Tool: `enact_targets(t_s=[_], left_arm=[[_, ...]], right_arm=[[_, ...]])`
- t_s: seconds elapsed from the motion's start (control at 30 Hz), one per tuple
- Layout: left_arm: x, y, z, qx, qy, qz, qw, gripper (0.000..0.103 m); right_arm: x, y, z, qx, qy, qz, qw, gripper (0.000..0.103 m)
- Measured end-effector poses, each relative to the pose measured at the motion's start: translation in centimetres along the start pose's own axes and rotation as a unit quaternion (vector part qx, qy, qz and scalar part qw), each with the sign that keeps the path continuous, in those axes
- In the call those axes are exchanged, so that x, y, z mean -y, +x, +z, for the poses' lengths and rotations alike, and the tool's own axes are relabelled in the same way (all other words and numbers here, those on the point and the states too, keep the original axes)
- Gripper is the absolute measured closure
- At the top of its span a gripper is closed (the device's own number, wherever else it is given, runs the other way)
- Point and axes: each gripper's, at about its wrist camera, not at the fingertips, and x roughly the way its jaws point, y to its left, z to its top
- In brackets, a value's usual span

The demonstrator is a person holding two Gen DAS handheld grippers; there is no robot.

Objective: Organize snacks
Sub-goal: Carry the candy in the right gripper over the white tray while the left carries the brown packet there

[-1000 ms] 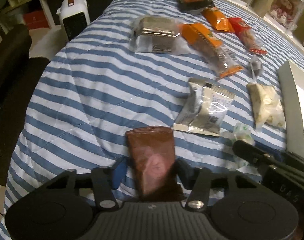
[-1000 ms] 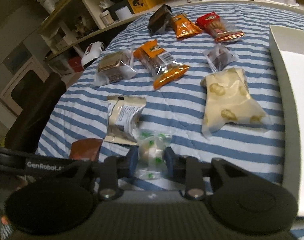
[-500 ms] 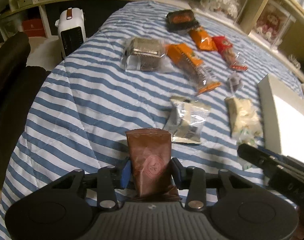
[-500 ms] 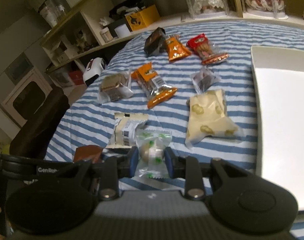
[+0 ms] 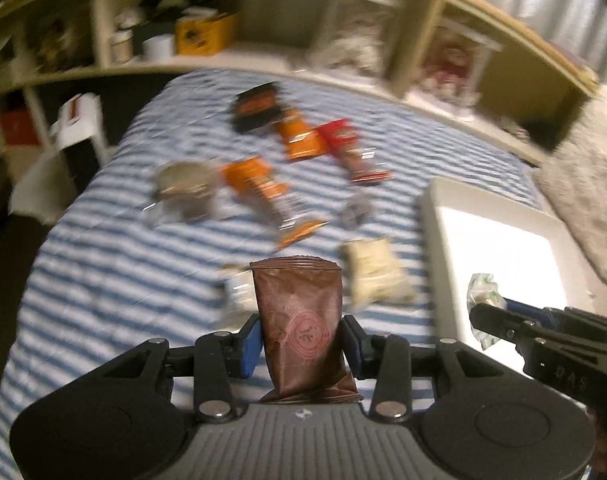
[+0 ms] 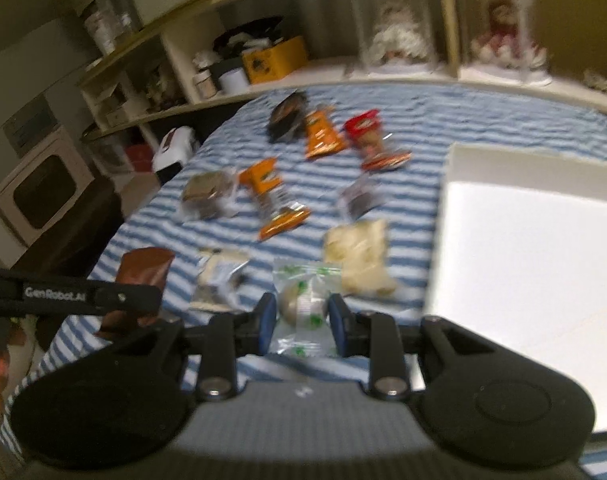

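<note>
My left gripper [image 5: 301, 340] is shut on a brown snack packet [image 5: 299, 320], held upright above the striped bed. The same brown snack packet [image 6: 143, 270] shows at the left of the right wrist view, behind the left gripper's arm. My right gripper [image 6: 301, 314] is shut on a clear-wrapped round candy with green marks [image 6: 303, 300]. That candy [image 5: 481, 288] also shows in the left wrist view, over the white tray [image 5: 431, 216]. Several other snack packs lie on the blue-and-white striped cover [image 6: 415, 120]. Both views are blurred.
The white tray [image 6: 447, 168] lies at the right on the bed. On the cover lie an orange pack [image 6: 273, 196], a red pack [image 6: 371, 140], a pale yellow pack [image 6: 359, 256] and a beige packet [image 6: 219, 276]. Shelves with boxes and jars stand behind. A white heater [image 5: 77, 120] sits left of the bed.
Both grippers rose off the bed with their snacks and tilted up, so the shelves came into view. The left jaws closed onto the brown packet. The right gripper moved toward the tray.
</note>
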Motion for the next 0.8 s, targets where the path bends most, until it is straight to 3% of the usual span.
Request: enact_targets(t_s=[0.47, 0.63, 0.8], left_arm=[[15.1, 2.4, 1.8, 0.005, 0.075, -0.09, 0.9932, 0.059], [16.5, 3.4, 1.0, -0.007, 0.095, -0.086, 0.9917, 0.059], [13.3, 4.3, 0.1, -0.027, 0.079, -0.049, 0.9953, 0.058]], right_arm=[[12.0, -8.0, -0.3, 0.022, 0.042, -0.112, 0.993, 0.069], [14.8, -9.2, -0.9, 0.021, 0.057, -0.134, 0.989, 0.069], [16.6, -9.7, -1.8, 0.017, 0.075, -0.133, 0.988, 0.069]])
